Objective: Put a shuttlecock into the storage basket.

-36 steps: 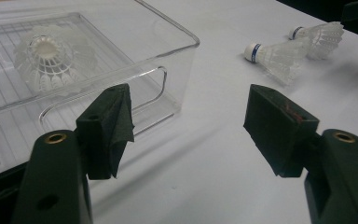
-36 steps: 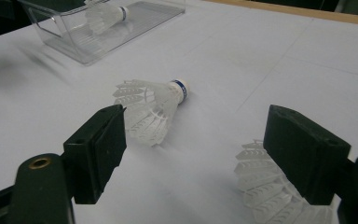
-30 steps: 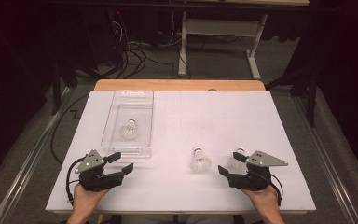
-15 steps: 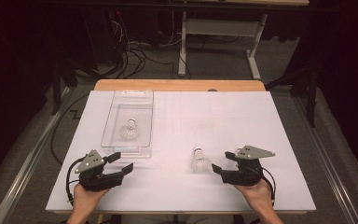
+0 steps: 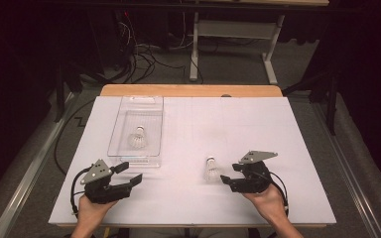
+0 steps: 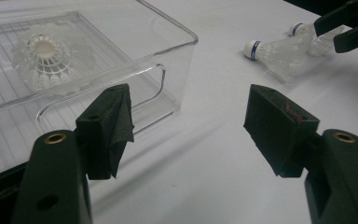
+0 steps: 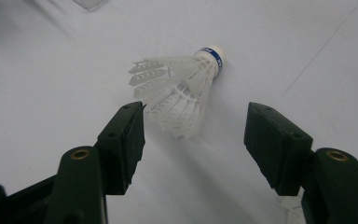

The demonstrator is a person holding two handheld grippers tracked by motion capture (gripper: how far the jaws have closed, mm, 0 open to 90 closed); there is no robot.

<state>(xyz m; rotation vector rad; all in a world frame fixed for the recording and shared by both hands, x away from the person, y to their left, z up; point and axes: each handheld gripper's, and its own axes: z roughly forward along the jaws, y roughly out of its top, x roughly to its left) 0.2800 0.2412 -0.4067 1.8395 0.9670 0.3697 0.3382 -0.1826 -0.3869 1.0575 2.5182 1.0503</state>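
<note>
A white feather shuttlecock (image 5: 211, 169) (image 7: 182, 93) lies on its side on the white table (image 5: 258, 129), cork pointing away from me. My right gripper (image 5: 230, 173) (image 7: 196, 140) sits just right of it, jaws open but just closing in; the feather skirt's end lies between the tips, untouched. A second shuttlecock (image 6: 314, 37) lies close by the right gripper's jaws. A third shuttlecock (image 5: 138, 139) (image 6: 46, 58) stands in a clear plastic tray (image 5: 151, 106) (image 6: 168, 70). My left gripper (image 5: 130, 172) (image 6: 189, 126) rests open and empty just in front of the tray's near end.
A wooden strip (image 5: 191, 90) edges the table's far side. Beyond it are cables and a desk frame (image 5: 230, 29) on the floor. Bare white surface spreads across the table's right and far parts.
My right gripper has moved left toward the lying shuttlecock, and its jaws have narrowed. The left gripper has stayed still.
</note>
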